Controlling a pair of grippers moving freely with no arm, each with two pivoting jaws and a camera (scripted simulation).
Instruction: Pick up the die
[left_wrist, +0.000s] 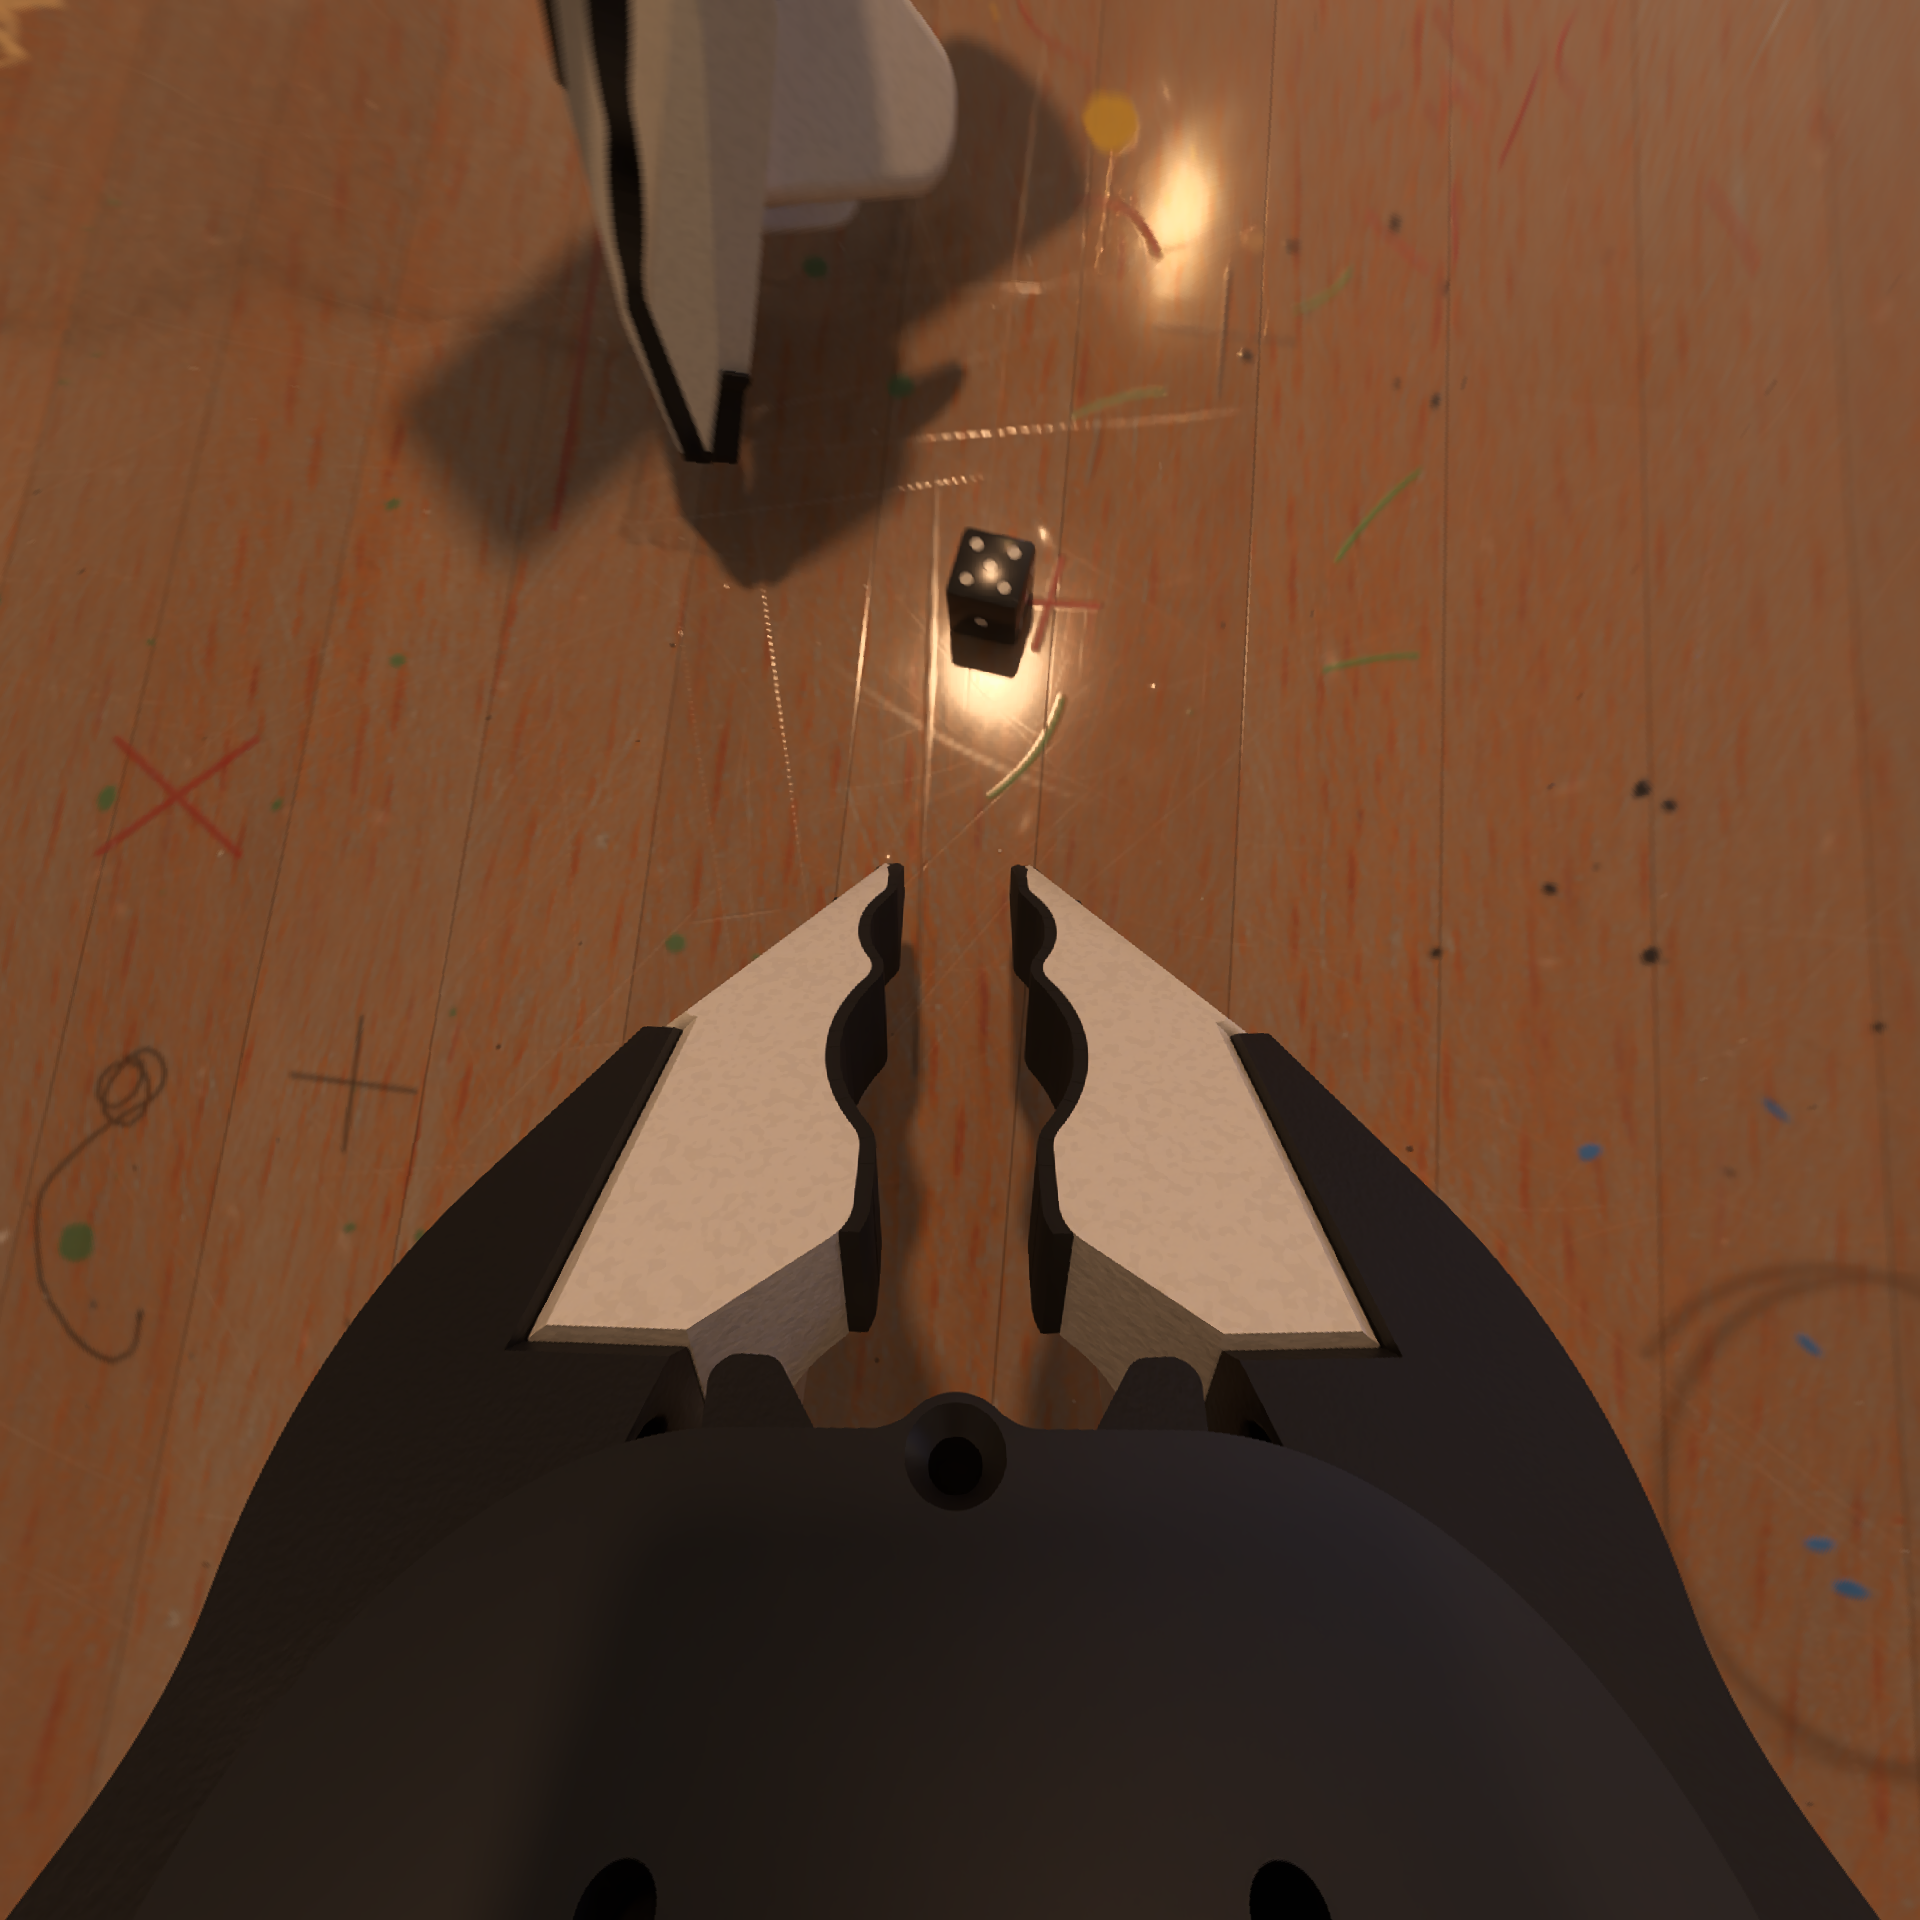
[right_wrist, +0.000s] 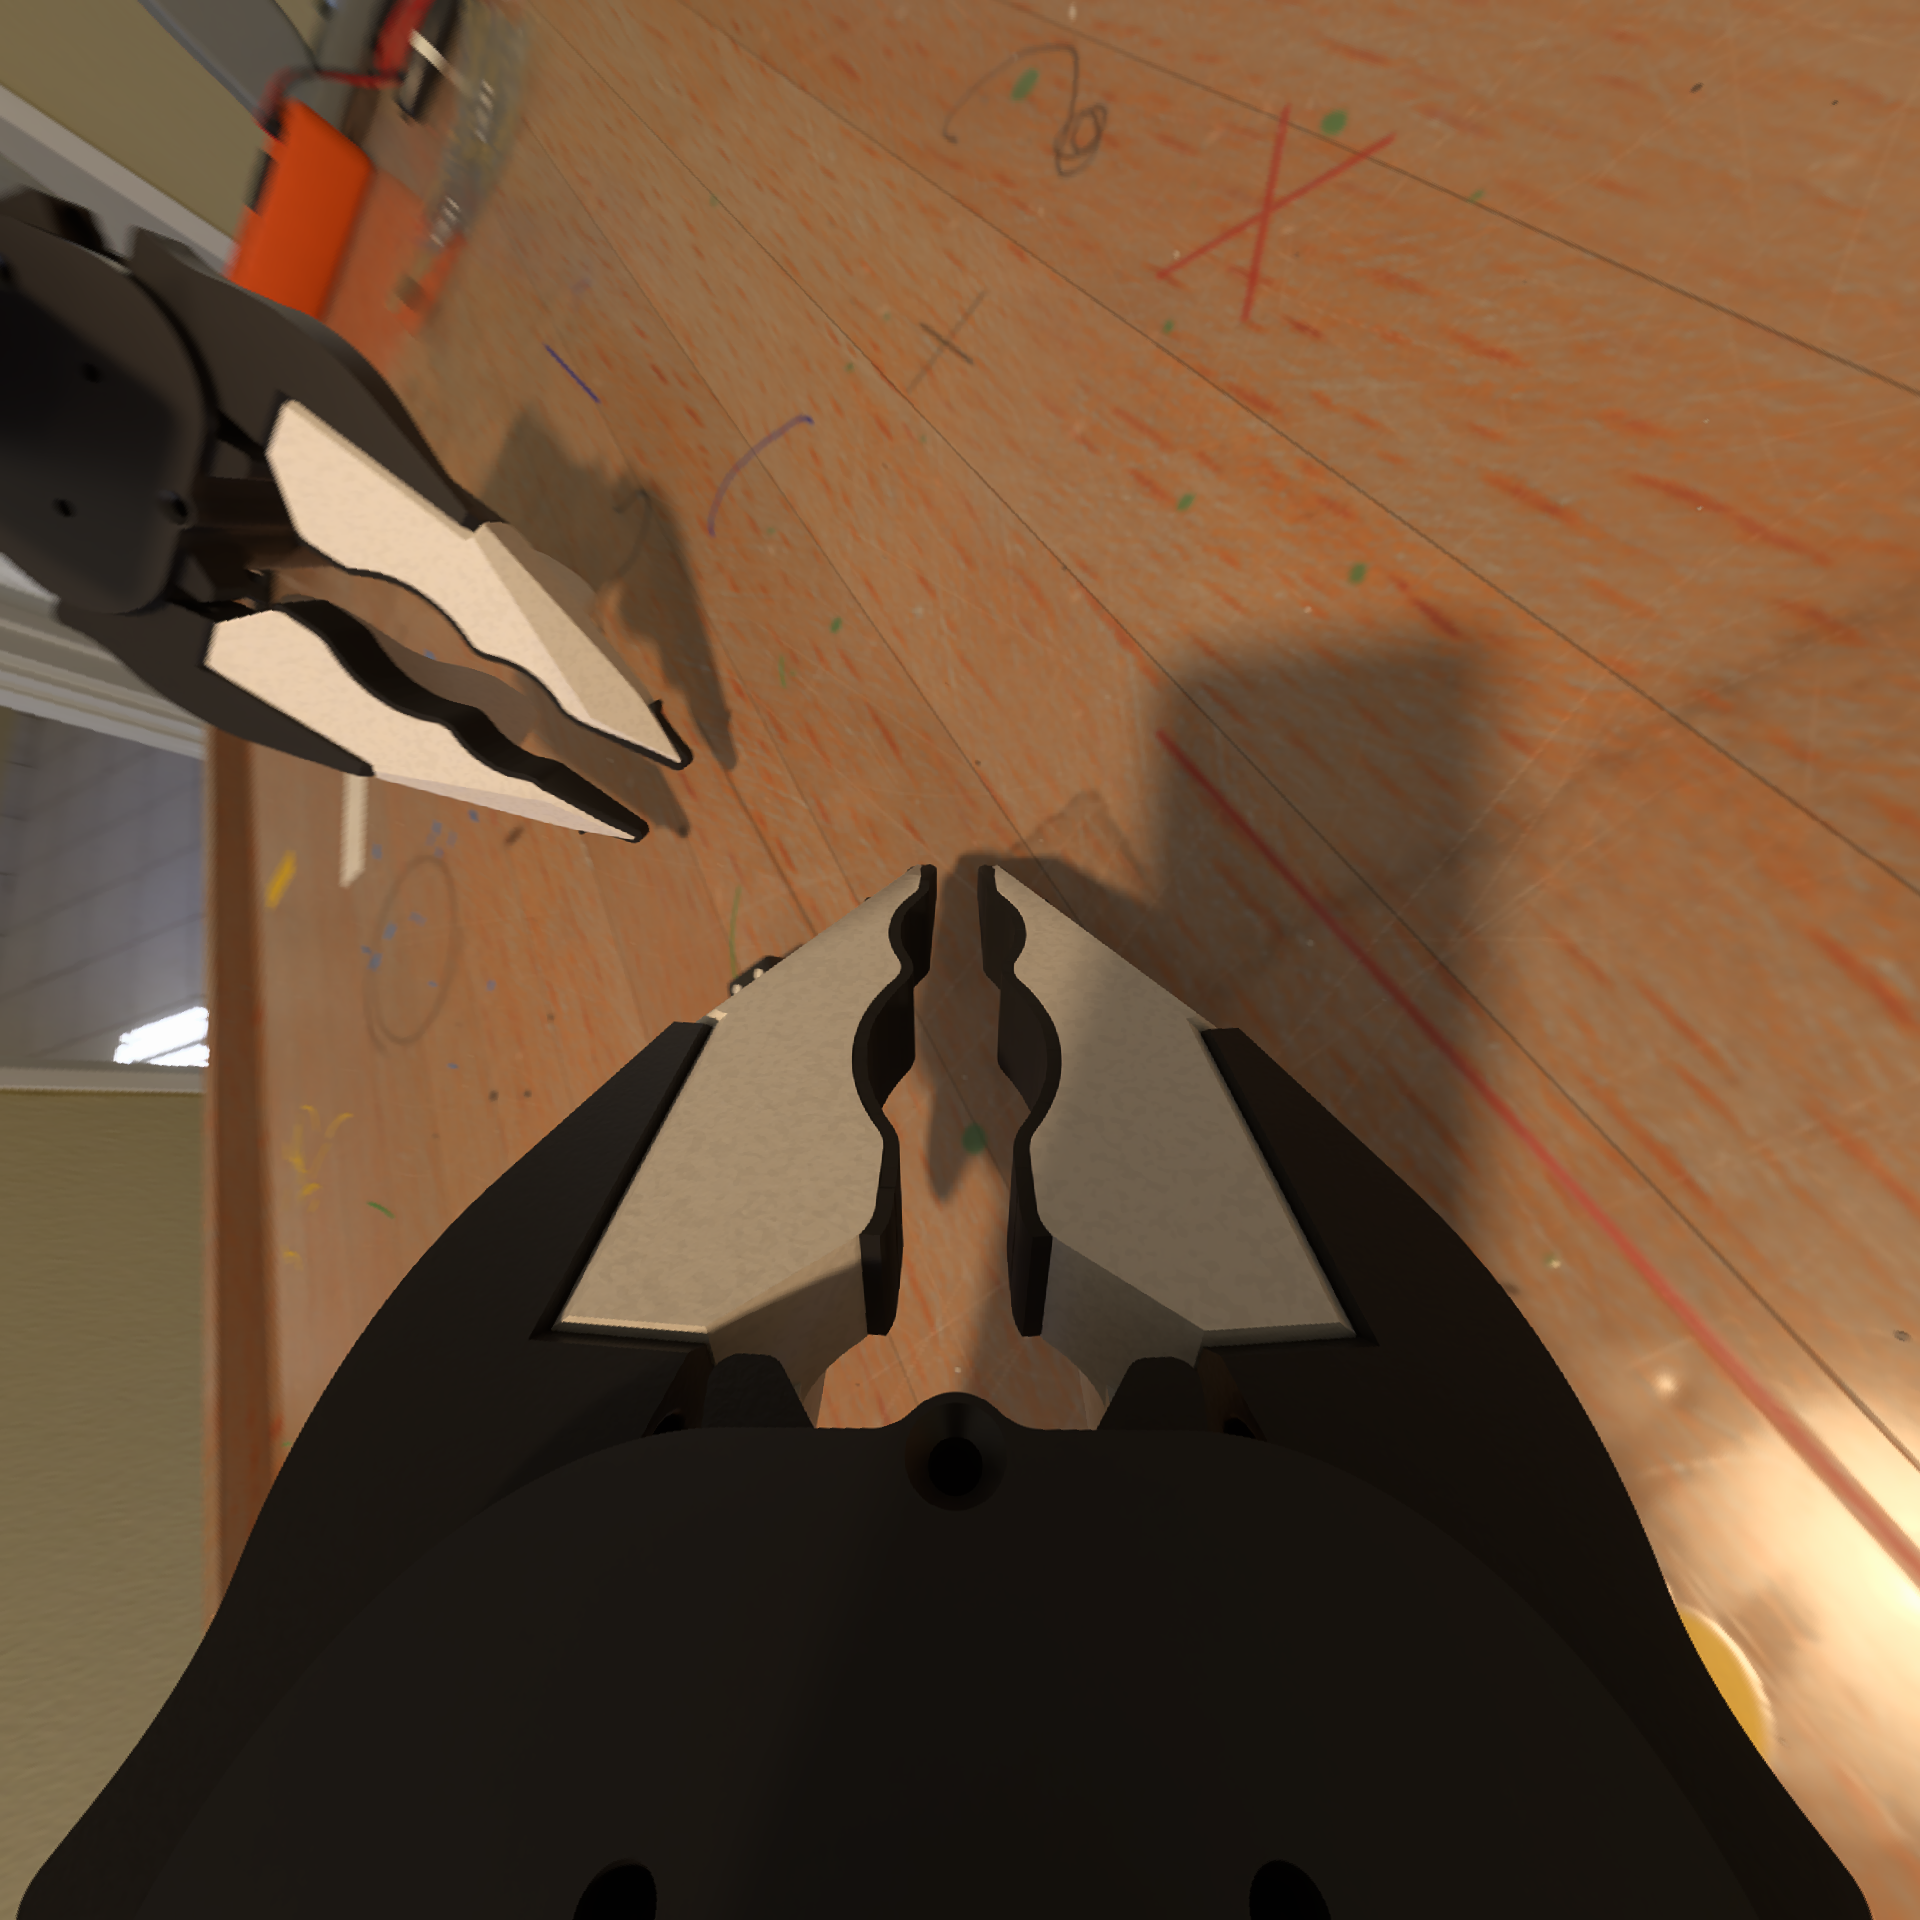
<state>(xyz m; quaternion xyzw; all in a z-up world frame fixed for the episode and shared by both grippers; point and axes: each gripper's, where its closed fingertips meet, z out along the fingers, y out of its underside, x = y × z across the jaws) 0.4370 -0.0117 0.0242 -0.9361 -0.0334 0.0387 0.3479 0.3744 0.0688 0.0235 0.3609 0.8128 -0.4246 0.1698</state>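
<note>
A small black die (left_wrist: 990, 613) with white pips sits on the wooden table (left_wrist: 1558, 935), in a bright glare patch. My left gripper (left_wrist: 960, 878) hovers short of it, pointed at it, its jaws a little apart with nothing between them. It also shows in the right wrist view (right_wrist: 655, 800) at the upper left. My right gripper (right_wrist: 956, 878) is low over the table, its jaws almost touching and empty. In the left wrist view it (left_wrist: 717, 436) hangs tip down, beyond and left of the die. In the right wrist view my own left finger (right_wrist: 790, 1091) hides the die.
The tabletop is marked with red crosses (left_wrist: 177, 795), pencil scribbles and paint specks. A yellow dot (left_wrist: 1110, 120) lies beyond the die. In the right wrist view an orange object (right_wrist: 301, 208) and clutter sit far off, and the table edge (right_wrist: 234, 935) runs down the left.
</note>
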